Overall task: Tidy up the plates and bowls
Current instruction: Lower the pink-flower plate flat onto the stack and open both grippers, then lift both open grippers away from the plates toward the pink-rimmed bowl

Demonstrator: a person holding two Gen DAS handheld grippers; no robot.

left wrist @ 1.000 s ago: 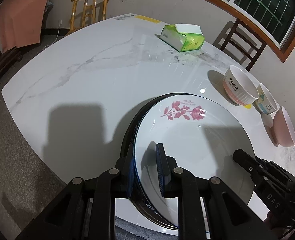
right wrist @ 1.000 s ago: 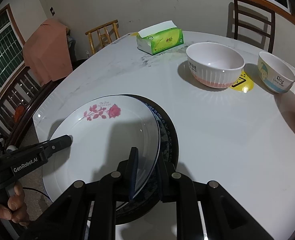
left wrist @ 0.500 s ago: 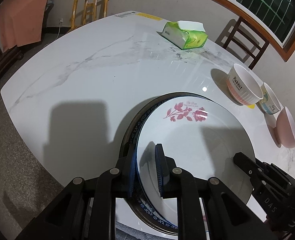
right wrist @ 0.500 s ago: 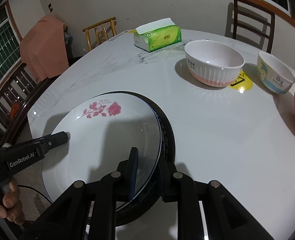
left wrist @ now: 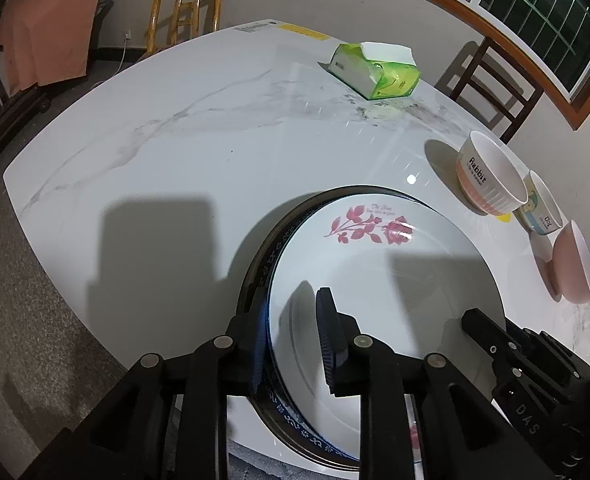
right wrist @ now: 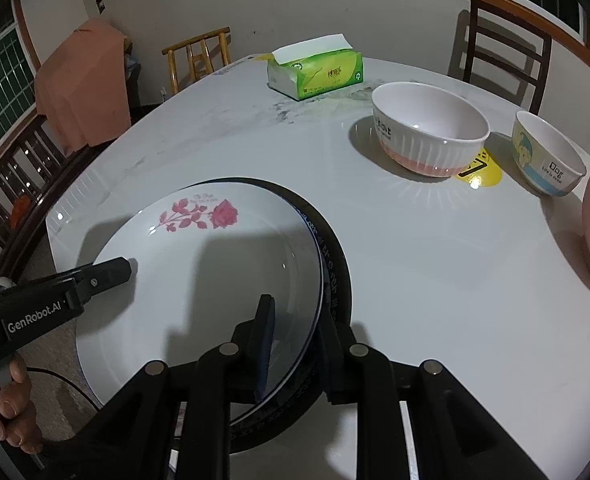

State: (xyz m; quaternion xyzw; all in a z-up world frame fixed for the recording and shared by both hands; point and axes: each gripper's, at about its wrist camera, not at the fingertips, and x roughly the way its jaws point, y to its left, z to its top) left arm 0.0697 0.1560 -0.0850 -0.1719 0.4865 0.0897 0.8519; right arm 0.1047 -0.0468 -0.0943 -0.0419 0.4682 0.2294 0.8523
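Change since earlier: both grippers' jaws are opening around the plate rims; the hands barely shift.
Left wrist: left gripper [left wrist: 293, 328] straddles the rose plate [left wrist: 379, 292], stacked on the dark plate [left wrist: 269, 254], well short of the tissue box [left wrist: 375, 70].
Right wrist: right gripper [right wrist: 295, 330] straddles the opposite rim.
Handling: likely glazed, slippery, fragile; grip rims.

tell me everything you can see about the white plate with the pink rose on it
The rose plate is round, glossy white, ceramic-looking, with a pink rose spray and small lettering near its far rim. It lies flat on a dark blue-patterned plate at the marble table's near edge. The left gripper and right gripper straddle opposite rims, both opening.
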